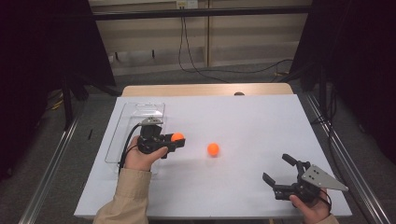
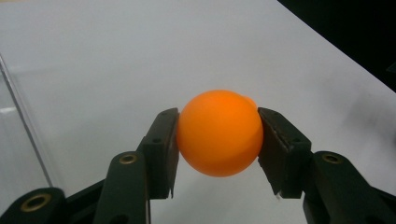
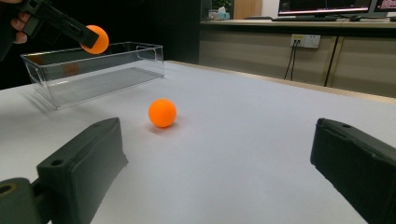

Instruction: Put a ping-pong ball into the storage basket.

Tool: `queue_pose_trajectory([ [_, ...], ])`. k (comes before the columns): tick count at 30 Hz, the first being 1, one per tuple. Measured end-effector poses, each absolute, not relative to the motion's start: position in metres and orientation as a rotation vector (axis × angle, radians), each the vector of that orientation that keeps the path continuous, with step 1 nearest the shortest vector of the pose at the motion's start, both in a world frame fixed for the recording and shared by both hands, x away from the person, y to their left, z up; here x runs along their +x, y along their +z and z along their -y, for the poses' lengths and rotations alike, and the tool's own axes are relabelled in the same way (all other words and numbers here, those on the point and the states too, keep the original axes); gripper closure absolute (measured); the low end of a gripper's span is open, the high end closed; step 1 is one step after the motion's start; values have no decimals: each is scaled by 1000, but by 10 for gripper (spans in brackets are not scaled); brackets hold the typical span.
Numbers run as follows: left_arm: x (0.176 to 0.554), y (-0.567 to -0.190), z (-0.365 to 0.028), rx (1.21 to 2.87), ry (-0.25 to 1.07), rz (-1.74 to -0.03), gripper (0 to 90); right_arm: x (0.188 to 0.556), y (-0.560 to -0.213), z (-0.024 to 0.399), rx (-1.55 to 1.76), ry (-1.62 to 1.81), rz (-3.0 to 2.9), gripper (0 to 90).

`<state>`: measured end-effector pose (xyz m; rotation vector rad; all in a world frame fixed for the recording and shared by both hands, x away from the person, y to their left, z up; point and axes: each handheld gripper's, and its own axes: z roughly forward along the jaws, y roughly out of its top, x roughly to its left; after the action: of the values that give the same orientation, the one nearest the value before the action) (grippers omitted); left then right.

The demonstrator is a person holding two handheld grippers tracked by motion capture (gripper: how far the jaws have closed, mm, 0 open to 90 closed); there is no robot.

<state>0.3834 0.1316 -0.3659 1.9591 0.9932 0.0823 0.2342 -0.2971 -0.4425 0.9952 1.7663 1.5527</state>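
Orange ball [image 2: 219, 133] — L gripper [image 2: 218, 140], raised

In the high view, the near corner of the clear rectangular plastic bin [image 1: 140, 112] lies behind the left hand [image 1: 140, 157] and its black left gripper [image 1: 179, 140], and the jaws cover much of the small orange ball [image 1: 178, 136] between them. The bottom edge cuts off the beige sleeve [image 1: 123, 198] and the right hand [image 1: 312, 208]. In the left gripper view, a second orange ball [image 2: 251, 101] peeks from behind the gripped one. A small dark spot [image 1: 239, 94] on the worktop's far edge is too small to identify.
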Motion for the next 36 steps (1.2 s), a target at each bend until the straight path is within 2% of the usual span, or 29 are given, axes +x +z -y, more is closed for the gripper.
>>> queue_pose_trajectory([
  [36,386,-362,-145,1950,110,-1017,509,234,-442,297,995,1552,-1766,22],
])
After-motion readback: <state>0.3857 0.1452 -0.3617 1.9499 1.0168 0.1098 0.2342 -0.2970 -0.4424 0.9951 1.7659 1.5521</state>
